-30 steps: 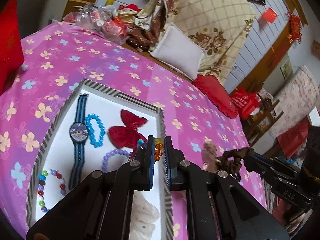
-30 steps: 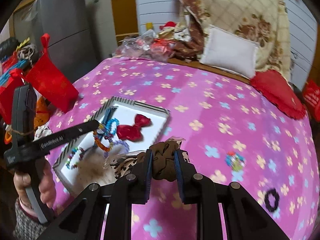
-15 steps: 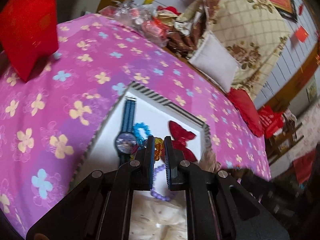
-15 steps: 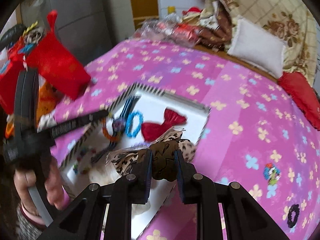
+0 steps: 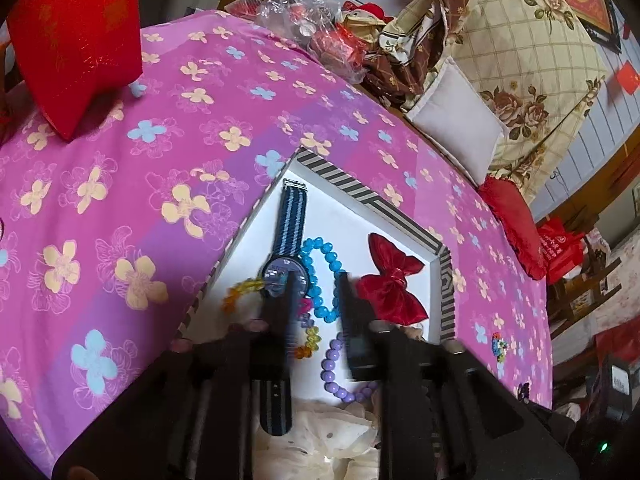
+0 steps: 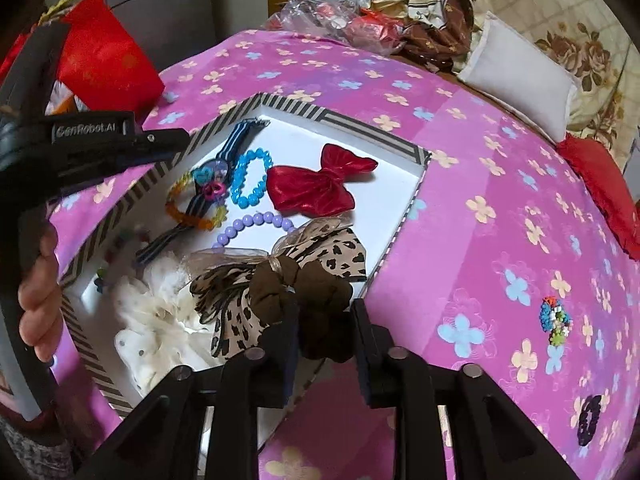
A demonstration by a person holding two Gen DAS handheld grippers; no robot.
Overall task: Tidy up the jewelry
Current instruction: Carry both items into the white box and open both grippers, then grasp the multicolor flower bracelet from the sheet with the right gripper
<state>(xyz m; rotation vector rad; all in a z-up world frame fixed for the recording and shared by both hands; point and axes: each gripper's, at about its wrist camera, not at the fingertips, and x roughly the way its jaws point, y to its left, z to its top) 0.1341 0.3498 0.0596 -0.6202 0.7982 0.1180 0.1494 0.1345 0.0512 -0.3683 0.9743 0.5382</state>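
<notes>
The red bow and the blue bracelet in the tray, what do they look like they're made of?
The red bow looks like satin or a similar shiny fabric: it creases softly and catches bright highlights. The blue bracelet looks like translucent plastic or glass beads, glossy and rounded; which of the two cannot be told from here.

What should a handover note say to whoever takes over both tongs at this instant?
Left tongs: jaws opening above the tray; the orange bead bracelet lies on the watch, no longer pinched.
Right tongs: jaws opening around the leopard bow, whose brown knot sits between them while the bow rests at the tray's near edge.
Done: watch, blue bracelet, purple bracelet, red bow and white scrunchie are in the tray.
Left: beaded charm and black scrunchie on the pink cloth.
</notes>
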